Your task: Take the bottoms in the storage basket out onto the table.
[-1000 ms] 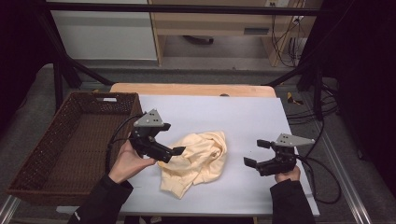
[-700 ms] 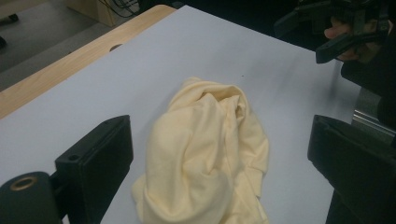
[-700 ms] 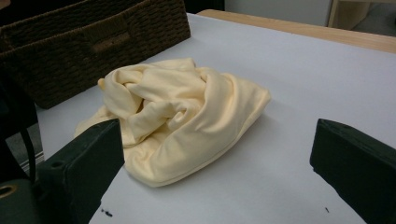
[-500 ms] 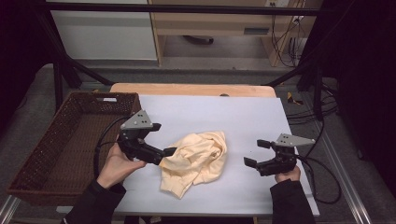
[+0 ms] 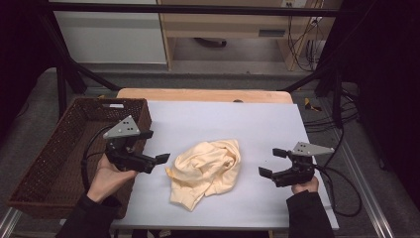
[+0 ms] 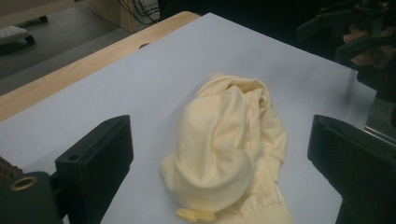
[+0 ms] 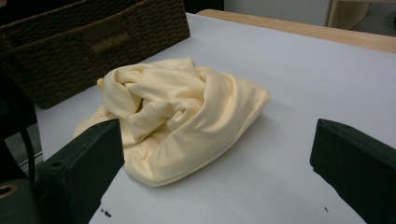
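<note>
- Pale yellow cloth (image 5: 205, 171), soft knit and crumpled into a loose heap, lies on the counter (image 5: 218, 119) near its front edge, roughly midway between the two claws and touching neither.
- Left claw (image 5: 154, 147), held in the person's left hand (image 5: 106, 176), hovers just beside the cloth's left edge; its jaws are spread wide and hold nothing. In the left gripper view the cloth (image 6: 229, 144) sits ahead of the gap between the two black jaws.
- Right claw (image 5: 271, 162), held in the person's right hand (image 5: 303, 186), stands a little apart from the cloth's right side, jaws likewise spread and empty. In the right gripper view the cloth (image 7: 182, 116) lies ahead of the jaws.
- Dark brown wicker basket (image 5: 44, 163) sits at the counter's left edge, well clear of the cloth; its woven wall (image 7: 88, 51) shows behind the cloth in the right gripper view.
- White sheet covers the counter; bare wood shows at the far edge.
- No legible writing, brand or label appears on the cloth, basket or claws.
</note>
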Motion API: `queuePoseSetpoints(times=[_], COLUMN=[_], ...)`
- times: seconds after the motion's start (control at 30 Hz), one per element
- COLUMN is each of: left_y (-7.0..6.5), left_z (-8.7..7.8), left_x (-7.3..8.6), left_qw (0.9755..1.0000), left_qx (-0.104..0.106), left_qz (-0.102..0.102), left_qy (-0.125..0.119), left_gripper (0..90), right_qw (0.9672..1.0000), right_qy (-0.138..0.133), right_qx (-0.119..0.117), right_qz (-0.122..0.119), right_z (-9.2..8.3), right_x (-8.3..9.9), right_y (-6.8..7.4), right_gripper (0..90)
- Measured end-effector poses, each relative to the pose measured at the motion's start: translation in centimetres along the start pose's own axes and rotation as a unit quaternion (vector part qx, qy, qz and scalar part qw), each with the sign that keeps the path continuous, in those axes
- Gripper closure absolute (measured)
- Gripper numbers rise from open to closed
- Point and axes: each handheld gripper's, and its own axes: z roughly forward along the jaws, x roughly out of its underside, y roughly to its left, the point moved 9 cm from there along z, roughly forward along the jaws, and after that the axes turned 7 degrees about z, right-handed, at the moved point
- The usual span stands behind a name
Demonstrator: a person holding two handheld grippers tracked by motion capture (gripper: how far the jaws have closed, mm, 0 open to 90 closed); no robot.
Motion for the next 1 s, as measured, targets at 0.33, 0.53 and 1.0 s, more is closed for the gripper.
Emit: queuePoseSetpoints(times=[0.33,0.53,1.0], left_y=[1.4,2.1,3.9], left_z=[-0.8,-1.4,-2.7], left_x=[2.2,3.5,6.5], left_qw=[0.9999,0.9996,0.9981], left_qx=[-0.015,-0.024,-0.043], left_qz=[-0.008,-0.015,-0.045], left_qy=[-0.001,-0.003,-0.002], left_gripper=[7.0,7.0,7.0], right_qw=[1.0,1.0,1.0], right_qy=[0.002,0.001,0.005], right_qx=[0.002,0.002,0.003], right_qz=[0.001,0.001,0.002], right_z=[0.1,0.1,0.2], right_x=[0.1,0.1,0.2], right_y=[-0.1,-0.1,-0.2], right_gripper=[3.5,3.5,3.5])
